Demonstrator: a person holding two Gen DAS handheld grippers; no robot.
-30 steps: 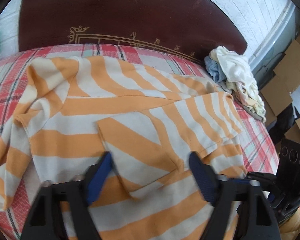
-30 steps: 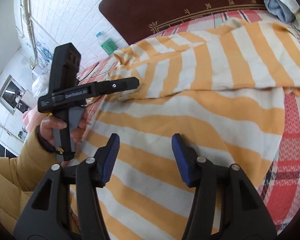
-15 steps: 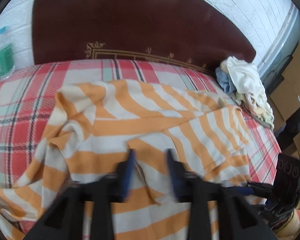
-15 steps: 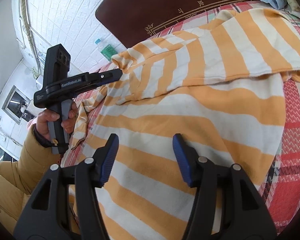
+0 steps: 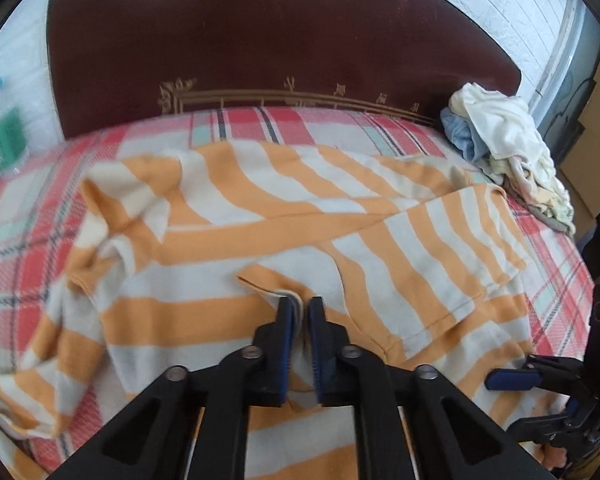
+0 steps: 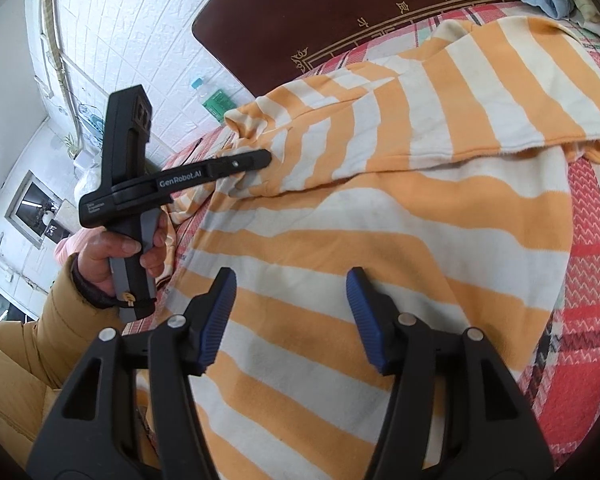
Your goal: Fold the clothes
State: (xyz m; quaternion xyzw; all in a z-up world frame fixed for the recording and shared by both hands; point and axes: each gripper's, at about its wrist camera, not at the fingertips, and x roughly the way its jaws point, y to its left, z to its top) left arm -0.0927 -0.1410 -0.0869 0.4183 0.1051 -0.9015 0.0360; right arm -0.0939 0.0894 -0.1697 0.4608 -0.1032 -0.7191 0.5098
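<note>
An orange and white striped garment [image 5: 300, 216] lies spread over the plaid bed, partly folded, and also fills the right wrist view [image 6: 400, 240]. My left gripper [image 5: 302, 308] is shut on a fold of the garment's edge near its middle; it also shows from the side in the right wrist view [image 6: 256, 160]. My right gripper [image 6: 290, 284] is open and empty, just above the garment's lower part; it also shows at the lower right edge of the left wrist view [image 5: 512, 380].
A red plaid bedcover [image 5: 260, 120] lies under the garment. A dark wooden headboard [image 5: 280, 40] stands behind. A pile of white and blue clothes [image 5: 500, 140] sits at the far right corner. A green bottle [image 5: 4, 136] stands at the left. Cardboard boxes [image 5: 592, 168] stand beyond the bed's right side.
My left gripper went from wide open to shut on the garment's folded edge and pulled back. The right gripper stayed open and nearly still.
</note>
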